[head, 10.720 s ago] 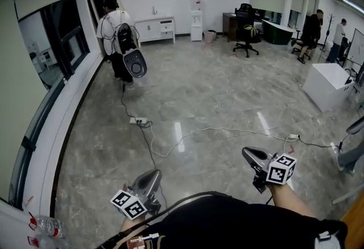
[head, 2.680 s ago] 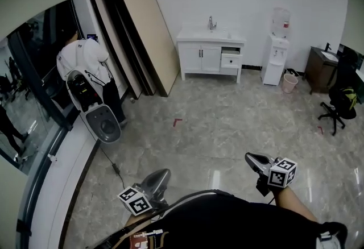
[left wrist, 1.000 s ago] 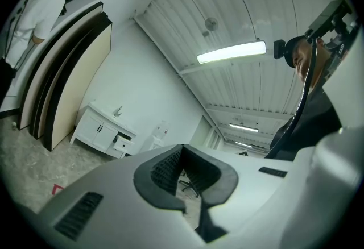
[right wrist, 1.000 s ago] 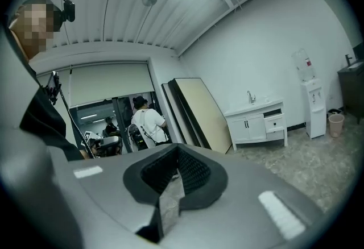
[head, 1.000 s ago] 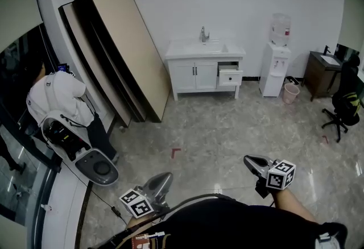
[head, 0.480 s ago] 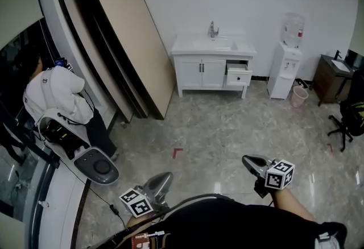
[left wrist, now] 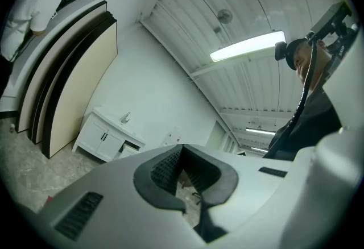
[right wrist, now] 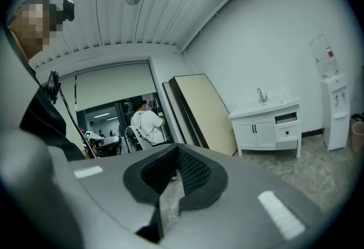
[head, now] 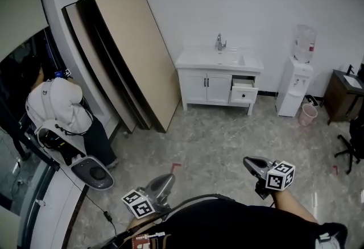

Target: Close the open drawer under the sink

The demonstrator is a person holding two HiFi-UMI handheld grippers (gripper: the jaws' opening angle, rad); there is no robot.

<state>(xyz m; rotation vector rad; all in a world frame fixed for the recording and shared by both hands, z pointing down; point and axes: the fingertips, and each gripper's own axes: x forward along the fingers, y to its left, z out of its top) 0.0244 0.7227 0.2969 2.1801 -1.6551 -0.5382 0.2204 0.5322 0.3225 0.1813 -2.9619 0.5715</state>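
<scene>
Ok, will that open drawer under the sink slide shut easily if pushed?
Probably: the drawer is small and only partly out, so it likely slides straight in. Its flat front looks rigid. The cabinet seems too heavy to shift.

The sink cabinet (head: pixel 207 87) is white, the leaning board (head: pixel 133 49) beige with dark edges, the floor (head: pixel 227 140) grey and marble-veined.

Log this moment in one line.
drawer: open, untouched, far off | left gripper: shut, empty | right gripper: shut, empty
</scene>
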